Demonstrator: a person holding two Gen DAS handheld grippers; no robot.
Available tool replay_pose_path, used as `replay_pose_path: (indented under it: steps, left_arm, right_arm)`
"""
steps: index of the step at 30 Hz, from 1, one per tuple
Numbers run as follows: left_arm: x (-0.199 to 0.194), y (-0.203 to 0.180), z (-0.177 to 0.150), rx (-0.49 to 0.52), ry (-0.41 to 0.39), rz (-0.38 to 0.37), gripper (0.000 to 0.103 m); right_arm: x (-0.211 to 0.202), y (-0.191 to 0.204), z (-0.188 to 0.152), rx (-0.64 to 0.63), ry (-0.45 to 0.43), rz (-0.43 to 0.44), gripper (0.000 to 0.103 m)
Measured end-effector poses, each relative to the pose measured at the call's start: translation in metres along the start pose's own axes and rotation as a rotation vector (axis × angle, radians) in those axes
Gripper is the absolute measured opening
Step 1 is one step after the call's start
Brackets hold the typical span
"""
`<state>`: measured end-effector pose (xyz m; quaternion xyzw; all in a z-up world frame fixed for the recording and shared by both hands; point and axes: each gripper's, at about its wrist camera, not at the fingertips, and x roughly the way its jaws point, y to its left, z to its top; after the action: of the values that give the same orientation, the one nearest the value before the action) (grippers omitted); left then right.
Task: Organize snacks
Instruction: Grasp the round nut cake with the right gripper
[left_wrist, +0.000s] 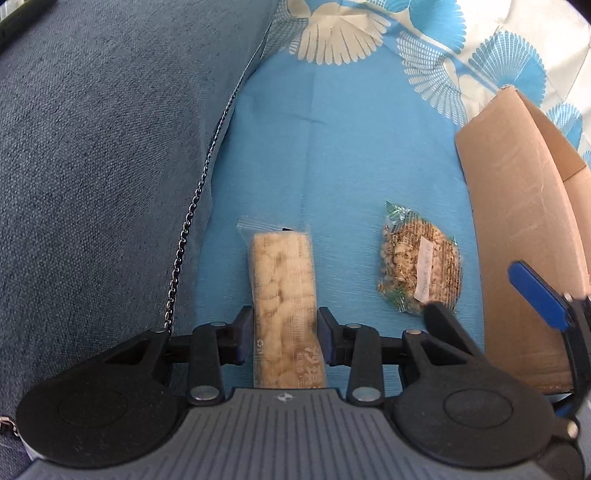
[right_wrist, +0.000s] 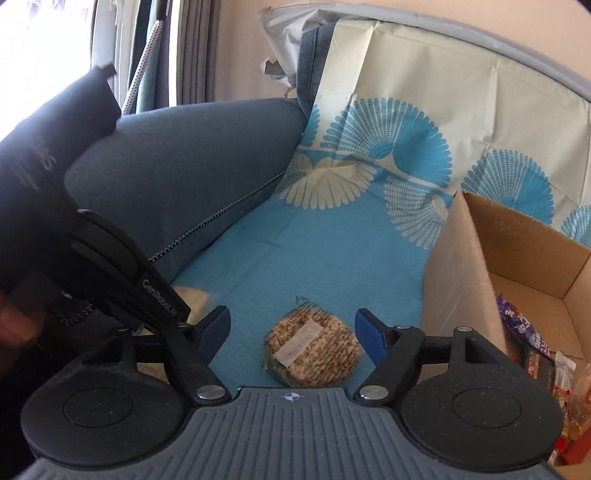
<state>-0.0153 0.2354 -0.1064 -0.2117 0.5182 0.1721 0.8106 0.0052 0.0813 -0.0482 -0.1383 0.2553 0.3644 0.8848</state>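
Note:
A long pale puffed-rice bar in clear wrap (left_wrist: 284, 295) lies on the blue cloth (left_wrist: 332, 147). My left gripper (left_wrist: 284, 332) has its pads against both sides of the bar's near end, shut on it. A round nut-and-seed cake in clear wrap (left_wrist: 421, 269) lies to the right of the bar. In the right wrist view the round cake (right_wrist: 314, 347) lies between the wide-open fingers of my right gripper (right_wrist: 291, 332), which is empty. The bar (right_wrist: 194, 297) peeks out behind the left gripper body (right_wrist: 110, 258).
An open cardboard box (right_wrist: 465, 280) stands at the right, holding several wrapped snacks (right_wrist: 532, 339); it also shows in the left wrist view (left_wrist: 517, 221). A dark blue sofa cushion (left_wrist: 92, 166) rises on the left. The patterned cloth runs up the sofa back (right_wrist: 406, 129).

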Motion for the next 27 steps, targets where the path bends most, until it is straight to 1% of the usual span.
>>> replay_pose_path:
  steps: [5,8,13,23,27]
  left_arm:
    - [0.001,0.0,0.0,-0.002,-0.005,0.002,0.04]
    - [0.002,-0.001,0.0,0.004,-0.003,0.004,0.04]
    - [0.005,-0.003,0.0,-0.001,-0.001,0.006,0.04]
    - [0.006,-0.002,0.002,-0.003,-0.001,0.003,0.04]
    - [0.007,-0.002,0.002,0.0,0.002,0.005,0.04]
  right_arm:
    - [0.022,-0.003,-0.002,0.04,0.048,-0.017,0.086]
    - [0.033,-0.003,-0.004,0.049,0.081,-0.018,0.089]
    - [0.047,-0.005,-0.008,0.067,0.103,-0.013,0.093]
    - [0.073,-0.017,-0.014,0.133,0.163,-0.034,0.094]
    - [0.08,-0.025,-0.015,0.191,0.172,-0.036,0.094]
